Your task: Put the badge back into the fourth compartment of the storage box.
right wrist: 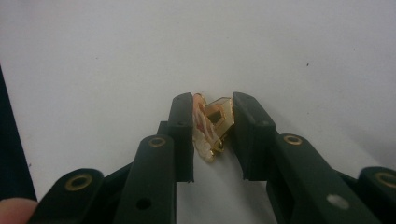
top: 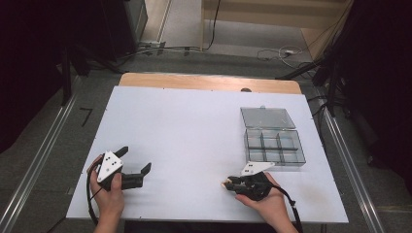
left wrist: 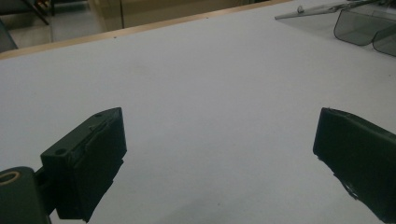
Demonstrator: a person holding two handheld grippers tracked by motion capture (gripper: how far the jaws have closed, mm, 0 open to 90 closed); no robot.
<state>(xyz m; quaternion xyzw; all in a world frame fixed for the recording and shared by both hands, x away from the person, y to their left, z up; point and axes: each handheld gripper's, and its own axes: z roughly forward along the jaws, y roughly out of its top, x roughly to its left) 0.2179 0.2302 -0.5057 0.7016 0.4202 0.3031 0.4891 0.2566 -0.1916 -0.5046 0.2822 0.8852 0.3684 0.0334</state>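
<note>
Looking along the right tongs (right wrist: 212, 135), a small amber trinket (right wrist: 215, 122), perhaps an earring, sits clamped between them; overhead it blurs. Left tongs (top: 133, 161) gape apart, hand low on the surface (top: 194, 126).

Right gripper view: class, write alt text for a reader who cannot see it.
Two black jaws of the right gripper pinch a small translucent orange and gold trinket above the white table. What the trinket is cannot be told.
</note>
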